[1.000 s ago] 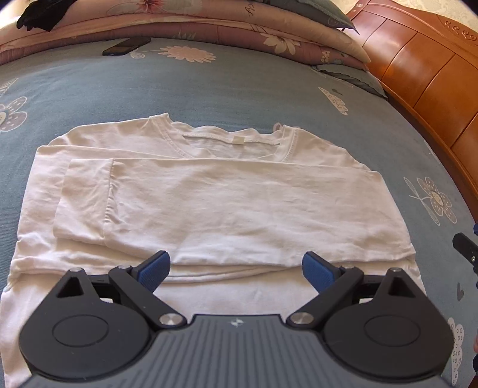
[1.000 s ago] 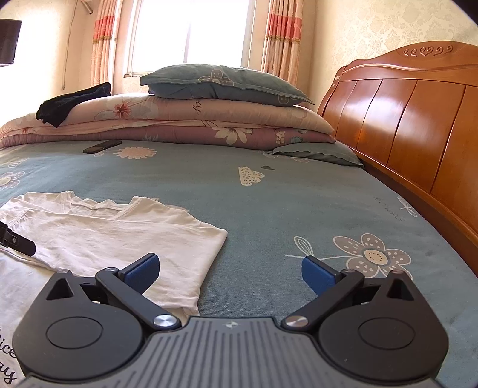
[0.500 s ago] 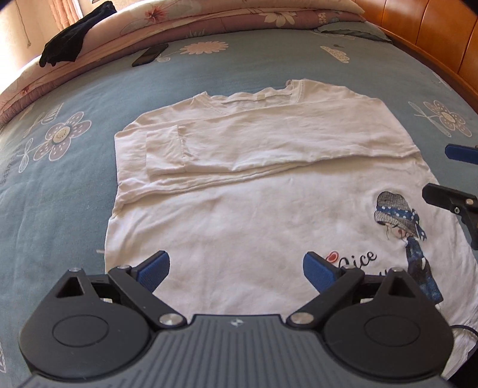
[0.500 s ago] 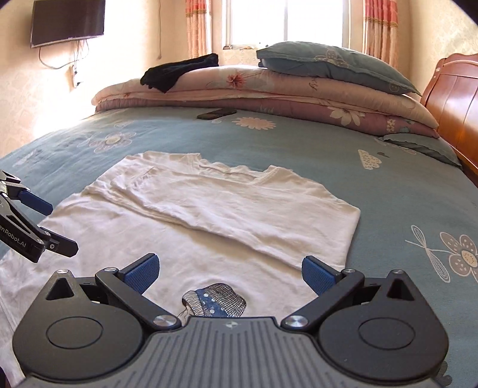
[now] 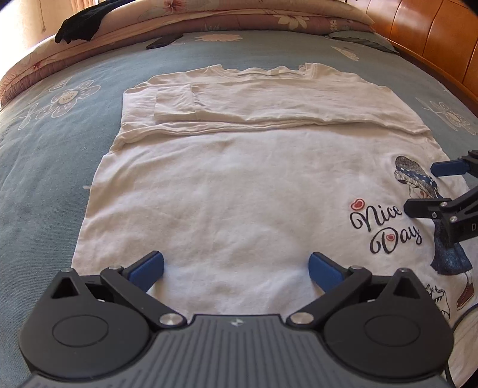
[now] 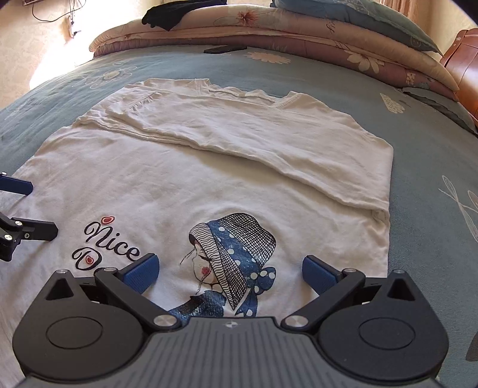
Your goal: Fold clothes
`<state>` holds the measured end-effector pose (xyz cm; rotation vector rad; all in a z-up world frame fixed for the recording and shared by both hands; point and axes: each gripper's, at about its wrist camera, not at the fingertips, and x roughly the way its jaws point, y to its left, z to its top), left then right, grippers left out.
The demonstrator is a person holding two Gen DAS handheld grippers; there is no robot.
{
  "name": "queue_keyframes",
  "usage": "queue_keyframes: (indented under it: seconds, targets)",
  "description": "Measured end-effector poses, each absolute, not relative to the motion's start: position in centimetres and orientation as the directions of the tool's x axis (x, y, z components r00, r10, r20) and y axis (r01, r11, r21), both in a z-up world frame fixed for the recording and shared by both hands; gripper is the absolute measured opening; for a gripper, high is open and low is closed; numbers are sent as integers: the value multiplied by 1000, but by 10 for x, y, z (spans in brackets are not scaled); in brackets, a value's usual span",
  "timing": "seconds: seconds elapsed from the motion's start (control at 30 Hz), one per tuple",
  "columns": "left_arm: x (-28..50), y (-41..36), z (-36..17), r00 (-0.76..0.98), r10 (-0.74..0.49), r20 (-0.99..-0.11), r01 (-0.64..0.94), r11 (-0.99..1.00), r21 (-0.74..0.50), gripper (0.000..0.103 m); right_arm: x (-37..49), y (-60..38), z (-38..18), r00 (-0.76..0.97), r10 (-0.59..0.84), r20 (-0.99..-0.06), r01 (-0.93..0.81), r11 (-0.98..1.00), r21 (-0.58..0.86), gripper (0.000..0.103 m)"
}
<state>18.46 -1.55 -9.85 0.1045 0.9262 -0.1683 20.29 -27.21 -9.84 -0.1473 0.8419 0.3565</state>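
White shirt spread flat on the bed, sleeves folded across its chest.
Left gripper has just been opening, nothing between its jaws; right gripper gapes empty at three o'clock. Quilts, black cloth at twelve; headboard at two.

Location: a home bedroom. Evidence: a bed with a blue flowered bedspread, folded quilts and a pillow stacked at the far side, a wooden headboard, and possibly a wall socket.
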Motion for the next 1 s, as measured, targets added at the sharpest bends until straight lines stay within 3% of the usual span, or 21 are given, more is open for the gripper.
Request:
queue_keyframes:
  seconds: [0.17, 0.33, 0.43, 0.6, 0.77, 1.0]
  targets:
    - [182, -12, -97, 589, -110, -801, 208, 978, 19, 103, 194, -271, -100, 649, 236, -723, -345, 939, -2, 103]
    - [173, -9, -87, 594, -114, -797, 211, 977, 18, 102, 178, -270, -85, 629, 182, -756, -223, 974, 49, 103]
    - [156, -8, -84, 604, -210, -768, 265, 963, -55, 102, 158, -270, -87, 635, 208, -744, -189, 976, 111, 103]
    - [128, -14, -95, 591, -228, -774, 314, 949, -40, 102, 125, -256, -99, 652, 82, -754, -132, 991, -6, 103]
    - [98, -16, -98, 580, -225, -783, 370, 929, 8, 102, 98, -261, -98, 647, 73, -759, -96, 995, 15, 103]
    - [100, 4, -79, 607, -257, -752, 359, 933, -29, 102, 84, -264, -99, 671, 114, -733, -150, 989, 17, 103]
